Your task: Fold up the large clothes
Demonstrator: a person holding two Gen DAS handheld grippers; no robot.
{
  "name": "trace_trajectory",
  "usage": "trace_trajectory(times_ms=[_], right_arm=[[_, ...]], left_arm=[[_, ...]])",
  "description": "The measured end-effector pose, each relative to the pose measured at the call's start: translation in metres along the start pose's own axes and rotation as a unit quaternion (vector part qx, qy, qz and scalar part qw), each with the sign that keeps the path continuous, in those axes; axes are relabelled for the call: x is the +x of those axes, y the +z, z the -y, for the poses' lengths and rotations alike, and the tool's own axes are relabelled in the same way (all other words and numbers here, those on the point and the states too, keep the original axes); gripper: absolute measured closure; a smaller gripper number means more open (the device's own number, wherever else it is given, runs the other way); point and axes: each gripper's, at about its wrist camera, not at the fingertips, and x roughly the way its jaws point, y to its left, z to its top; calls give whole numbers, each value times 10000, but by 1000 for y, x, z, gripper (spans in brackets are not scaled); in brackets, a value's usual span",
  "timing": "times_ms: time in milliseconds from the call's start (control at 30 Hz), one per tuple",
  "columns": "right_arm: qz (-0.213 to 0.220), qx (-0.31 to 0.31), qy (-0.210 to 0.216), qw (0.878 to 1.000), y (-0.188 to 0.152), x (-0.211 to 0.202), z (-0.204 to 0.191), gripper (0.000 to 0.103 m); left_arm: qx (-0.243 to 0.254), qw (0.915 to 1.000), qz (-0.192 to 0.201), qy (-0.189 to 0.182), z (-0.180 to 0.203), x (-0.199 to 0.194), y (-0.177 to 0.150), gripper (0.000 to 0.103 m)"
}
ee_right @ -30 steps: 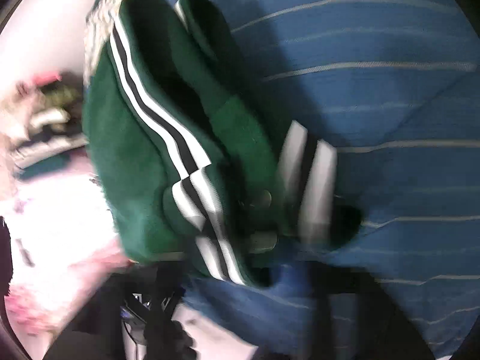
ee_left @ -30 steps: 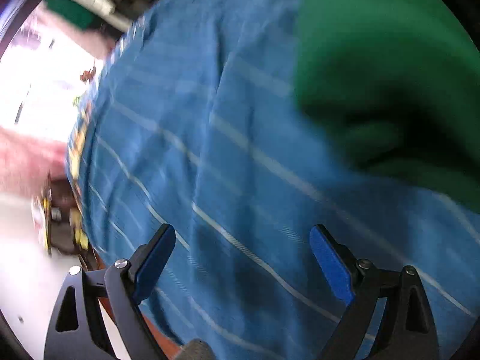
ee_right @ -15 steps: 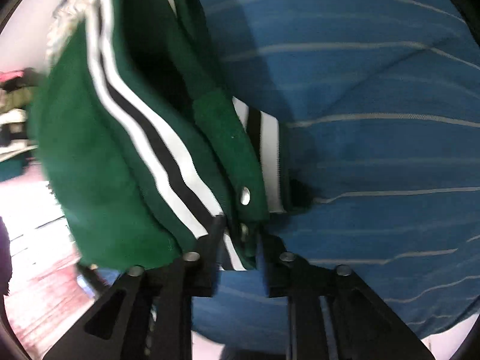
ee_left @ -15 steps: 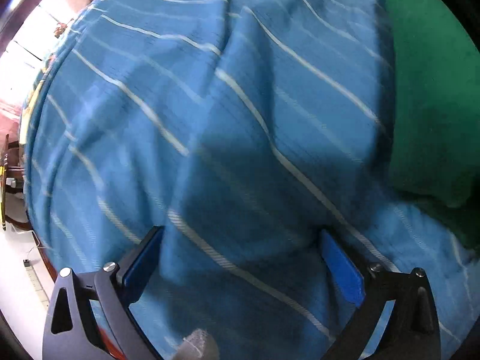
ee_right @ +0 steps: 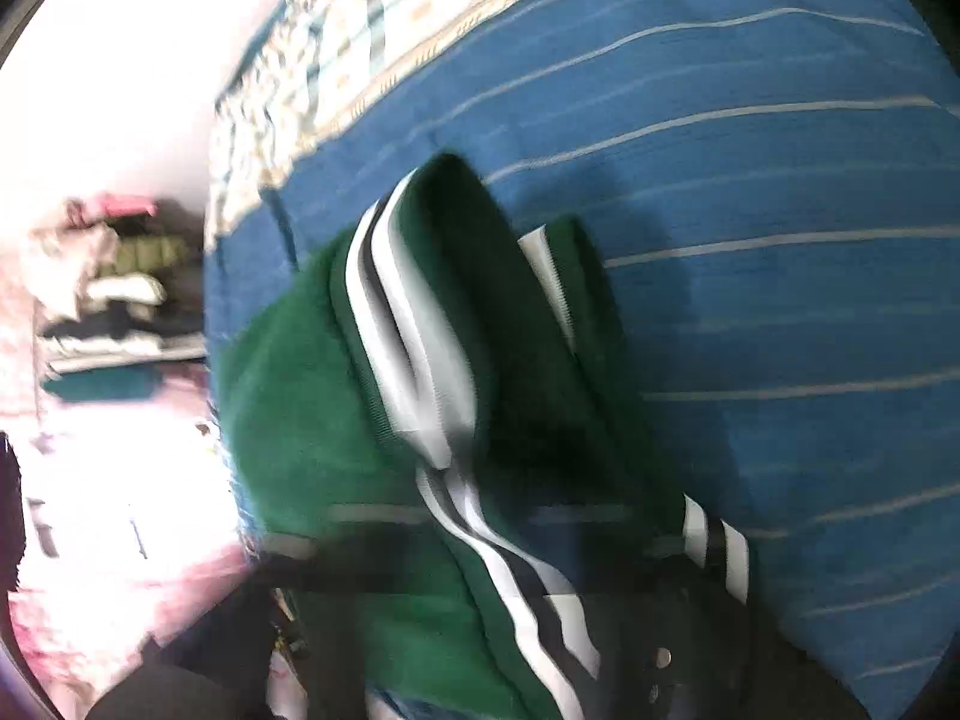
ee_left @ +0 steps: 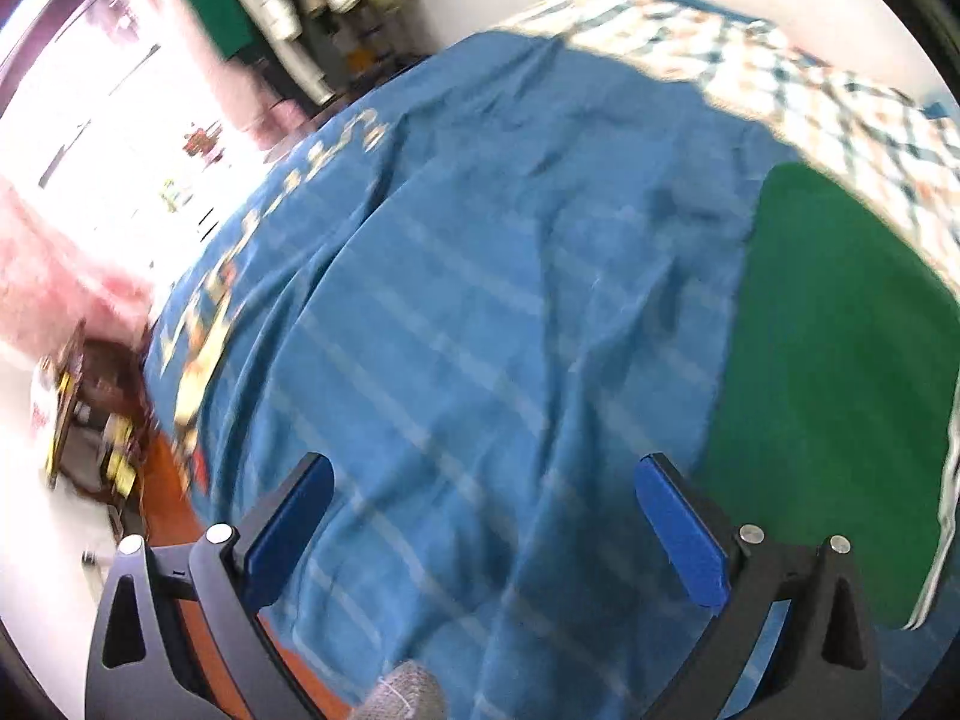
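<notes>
A green jacket [ee_right: 312,408] with white and black striped trim [ee_right: 414,348] lies bunched on a blue striped bedspread [ee_right: 750,180]. My right gripper [ee_right: 540,546] is a dark blur at the bottom of the right wrist view. Its jaws are together, and the jacket's snap-button edge [ee_right: 663,654] drapes over them. In the left wrist view the jacket [ee_left: 828,360] lies flat at the right. My left gripper [ee_left: 485,468] hangs open above the bedspread [ee_left: 480,270], just left of the jacket. Nothing is between its blue pads [ee_left: 678,534].
A checked cloth [ee_left: 780,78] covers the far end of the bed, and it also shows in the right wrist view [ee_right: 336,48]. Shelves of folded clothes [ee_left: 288,0] stand beyond the bed. An orange-brown floor [ee_left: 174,480] and clutter lie past the bed's left edge.
My left gripper has risen away from the bedspread, so more of the bed and room shows. My right gripper shifted with the jacket, and its fingers came together on the jacket's edge.
</notes>
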Motion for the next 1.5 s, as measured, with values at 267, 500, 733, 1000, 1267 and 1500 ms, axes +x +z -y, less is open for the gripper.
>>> trace_trajectory(times_ms=[267, 500, 733, 1000, 1267, 1500], right_arm=[[784, 210, -1223, 9892, 15, -41, -2, 100], [-31, 208, -855, 9961, 17, -15, 7, 59], [-863, 140, -368, 9955, 16, 39, 28, 13], [501, -70, -70, 9987, 15, -34, -4, 87], [-231, 332, -1213, 9918, 23, -15, 21, 65], [-338, -100, -700, 9969, -31, -49, -31, 65]], left_arm=[[485, 9953, 179, -823, 61, -1, 43, 0], [1266, 9901, -62, -610, 94, 38, 48, 0], [1453, 9873, -43, -643, 96, 43, 49, 0], [1738, 9837, -92, -452, 102, 47, 47, 0], [2064, 9781, -45, -262, 111, 17, 45, 0], [2433, 9697, 195, 62, 117, -3, -3, 0]])
